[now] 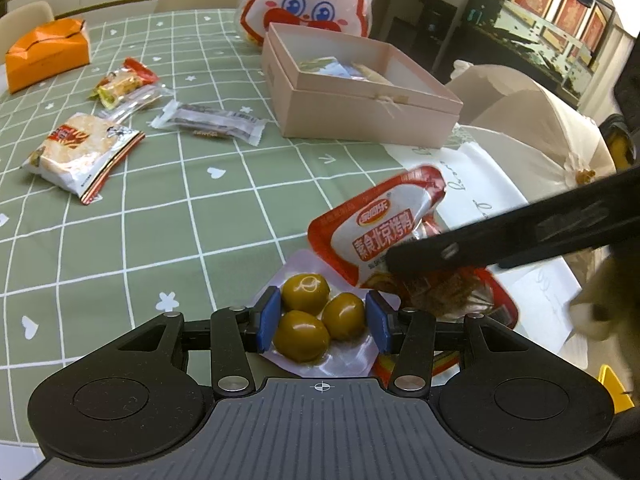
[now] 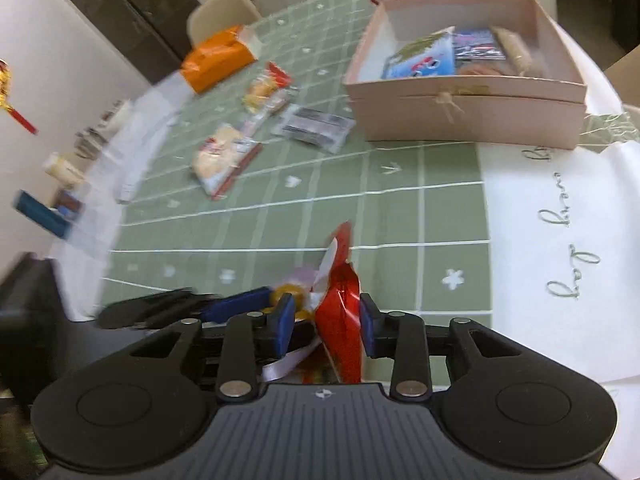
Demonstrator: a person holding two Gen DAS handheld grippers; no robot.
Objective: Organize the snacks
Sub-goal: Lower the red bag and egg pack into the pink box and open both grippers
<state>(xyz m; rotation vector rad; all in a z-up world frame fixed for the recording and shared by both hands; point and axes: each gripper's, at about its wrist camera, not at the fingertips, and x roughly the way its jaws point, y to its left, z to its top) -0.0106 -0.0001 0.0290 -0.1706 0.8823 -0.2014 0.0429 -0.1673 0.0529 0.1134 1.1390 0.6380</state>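
Observation:
My left gripper (image 1: 323, 320) is shut on a clear pack of three olive-brown eggs (image 1: 306, 288), its blue pads pressing both sides. Just right of it a red-and-white snack packet (image 1: 384, 224) stands tilted up, with a black finger of my right gripper (image 1: 500, 240) across its face. In the right wrist view that red packet (image 2: 342, 320) is edge-on between the pads of my right gripper (image 2: 326, 328). The right pad touches it and a small gap shows at the left pad. The open pink box (image 1: 360, 108) (image 2: 460, 116) stands farther back and holds several snacks.
Loose on the green checked tablecloth lie a rice cracker pack (image 1: 76, 152), a clear-wrapped bar (image 1: 208, 122) and small colourful packets (image 1: 124, 80). An orange box (image 1: 46, 52) sits far left and a rabbit-face bag (image 1: 308, 4) behind the pink box. A white sheet with script (image 2: 560, 220) covers the right side.

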